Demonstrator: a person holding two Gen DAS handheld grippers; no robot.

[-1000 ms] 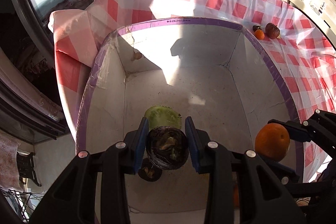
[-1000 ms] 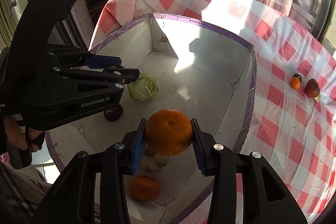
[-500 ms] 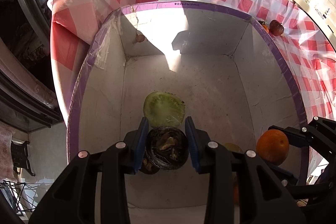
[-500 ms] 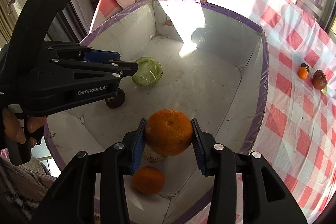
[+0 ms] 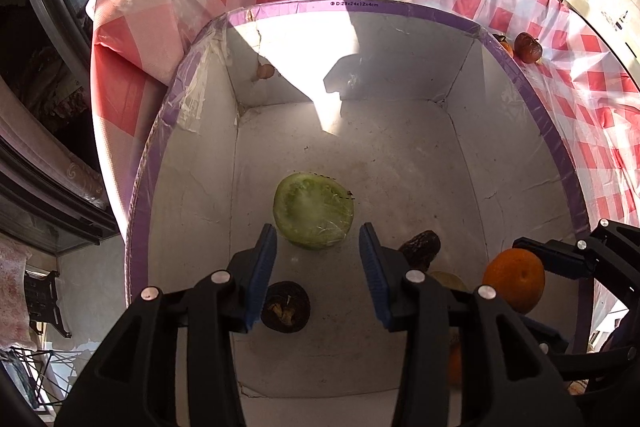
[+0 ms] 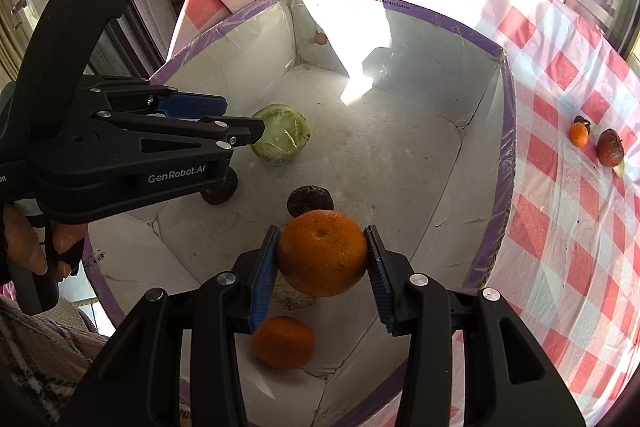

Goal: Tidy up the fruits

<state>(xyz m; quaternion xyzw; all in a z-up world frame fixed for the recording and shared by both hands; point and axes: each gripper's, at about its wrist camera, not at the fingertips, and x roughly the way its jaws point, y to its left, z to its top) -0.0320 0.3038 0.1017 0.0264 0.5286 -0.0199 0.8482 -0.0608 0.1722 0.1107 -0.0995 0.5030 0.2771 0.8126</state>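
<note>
Large orange (image 6: 322, 253): clamped between the blue pads of the right gripper (image 6: 322, 267), held above the near end of the box floor; also seen at the right edge of the left wrist view (image 5: 514, 279).

Right gripper: jaws closed onto the orange's two sides, fingers pointing forward and down into the box.

Left gripper (image 5: 318, 275): jaws spread wide, nothing between them, hovering inside the box over its left part. In the right wrist view it reaches in from the left (image 6: 224, 123), and the person's hand (image 6: 24, 247) grips its handle at the left edge.

White box with purple rim (image 6: 506, 163): open-topped, standing on the cloth, sunlit on its far wall. On its floor:
- green round fruit (image 5: 313, 211), just ahead of the left gripper's fingertips;
- dark round fruit (image 5: 285, 307), below the left gripper's left finger;
- second dark fruit (image 6: 310, 201), just beyond the held orange;
- small orange (image 6: 284, 342), at the near end, under the right gripper;
- pale item (image 6: 294, 297), mostly hidden beneath the held orange.

Red-and-white checked cloth (image 6: 568, 227): outside the box to the right lie a small orange fruit (image 6: 579, 134) and a brown fruit (image 6: 610, 153), near each other.
</note>
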